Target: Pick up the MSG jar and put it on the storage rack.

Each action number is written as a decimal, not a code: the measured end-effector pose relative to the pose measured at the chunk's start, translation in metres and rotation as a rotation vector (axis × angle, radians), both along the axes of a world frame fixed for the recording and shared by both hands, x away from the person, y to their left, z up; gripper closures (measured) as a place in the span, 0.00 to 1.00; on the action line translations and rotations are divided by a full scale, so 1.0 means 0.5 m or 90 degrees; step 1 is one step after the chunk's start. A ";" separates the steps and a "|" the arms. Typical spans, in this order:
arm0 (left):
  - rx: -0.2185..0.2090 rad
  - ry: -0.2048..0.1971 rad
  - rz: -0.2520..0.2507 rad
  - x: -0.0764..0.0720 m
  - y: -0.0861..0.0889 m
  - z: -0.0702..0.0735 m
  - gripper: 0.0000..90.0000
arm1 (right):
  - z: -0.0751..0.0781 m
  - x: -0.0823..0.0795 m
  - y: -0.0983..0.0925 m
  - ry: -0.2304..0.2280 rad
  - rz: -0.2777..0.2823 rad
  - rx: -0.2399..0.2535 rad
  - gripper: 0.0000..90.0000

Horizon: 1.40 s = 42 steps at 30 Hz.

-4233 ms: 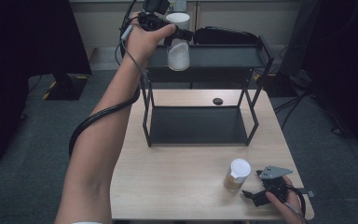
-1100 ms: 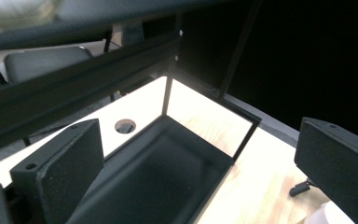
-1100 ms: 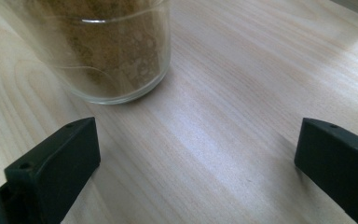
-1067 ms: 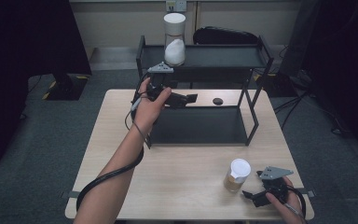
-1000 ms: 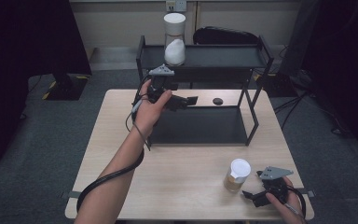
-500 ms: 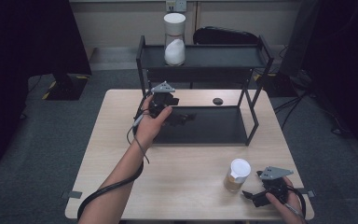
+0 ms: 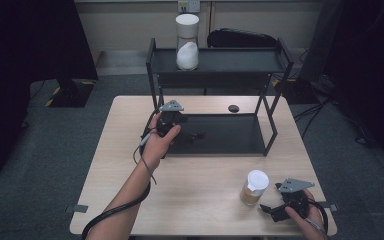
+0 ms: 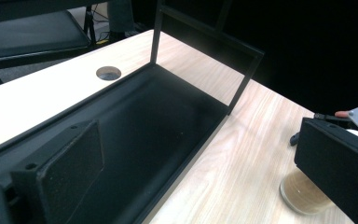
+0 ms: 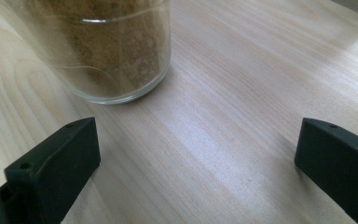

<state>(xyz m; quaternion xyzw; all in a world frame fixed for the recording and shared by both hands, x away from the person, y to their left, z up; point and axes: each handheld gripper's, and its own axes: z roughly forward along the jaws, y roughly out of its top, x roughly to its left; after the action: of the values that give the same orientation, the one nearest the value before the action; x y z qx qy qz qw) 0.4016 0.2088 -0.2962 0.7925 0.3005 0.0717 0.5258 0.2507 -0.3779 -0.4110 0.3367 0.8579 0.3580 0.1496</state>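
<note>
A jar of white powder (image 7: 186, 44) with a white lid stands on the top shelf of the black rack (image 7: 220, 61). A glass jar of brown powder (image 7: 254, 188) with a white lid stands on the table at the near right. My left gripper (image 7: 194, 134) is open and empty over the left part of the rack's lower tray (image 8: 135, 121); in the left gripper view (image 8: 200, 186) its jaws stand wide apart, with the brown jar (image 8: 303, 193) beyond. My right gripper (image 7: 270, 210) rests on the table just right of the brown jar (image 9: 107, 51), open (image 9: 196, 163), not touching it.
The wooden table (image 7: 200, 200) has a round black cable hole (image 7: 233, 108) behind the rack. The rack's thin uprights (image 8: 156, 32) frame the lower tray. A dark bag (image 7: 240, 39) lies behind the rack. The table's near left is bare wood.
My left gripper let go of the white jar on the top shelf, then came down and back toward me over the lower tray. The right gripper and brown jar stayed put.
</note>
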 end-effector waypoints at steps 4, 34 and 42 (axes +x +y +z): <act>0.006 -0.001 -0.004 -0.007 0.003 -0.010 0.01 | 0.000 0.000 0.000 0.000 0.000 0.000 0.00; 0.066 0.030 -0.024 -0.081 0.062 -0.148 0.01 | 0.000 0.000 0.000 0.000 0.000 0.000 0.00; 0.064 0.051 -0.029 -0.101 0.079 -0.186 0.01 | 0.000 0.000 0.000 0.000 0.000 0.000 0.00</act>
<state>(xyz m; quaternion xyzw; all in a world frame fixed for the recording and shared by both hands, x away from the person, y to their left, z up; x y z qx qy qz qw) 0.3510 0.2485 -0.3894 0.8269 0.2994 0.0430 0.4742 0.2507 -0.3779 -0.4110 0.3367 0.8578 0.3582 0.1498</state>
